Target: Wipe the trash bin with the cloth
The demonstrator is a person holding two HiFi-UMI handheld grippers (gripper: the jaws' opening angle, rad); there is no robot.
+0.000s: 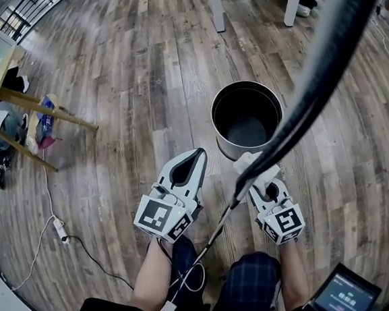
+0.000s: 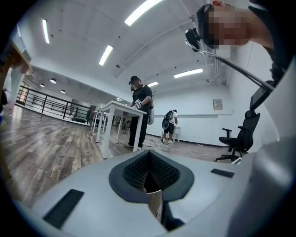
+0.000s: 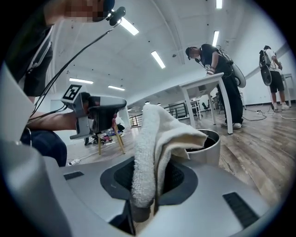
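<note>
Right gripper view shows the right claw (image 3: 147,187) pinching a folded white cloth (image 3: 155,134). The cloth stands up between the jaws and droops forward toward the trash bin (image 3: 210,147). Left gripper view shows the left claw (image 2: 149,172) with its jaws pressed together on nothing, aimed out into the room.

Head view places the bin upright on the wooden floor (image 1: 139,68), just ahead of the right claw, with the cloth at its near rim. Contact between cloth and rim cannot be confirmed. The left claw sits near the bin on its left, apart from it.

Step in hand, as judged: bringing the cloth onto the bin. The next move calls for pressing the cloth against the rim or outer wall and sweeping along it. The free left claw could steady the bin, which may slide.

Bin interior: dark, apparently empty.
</note>
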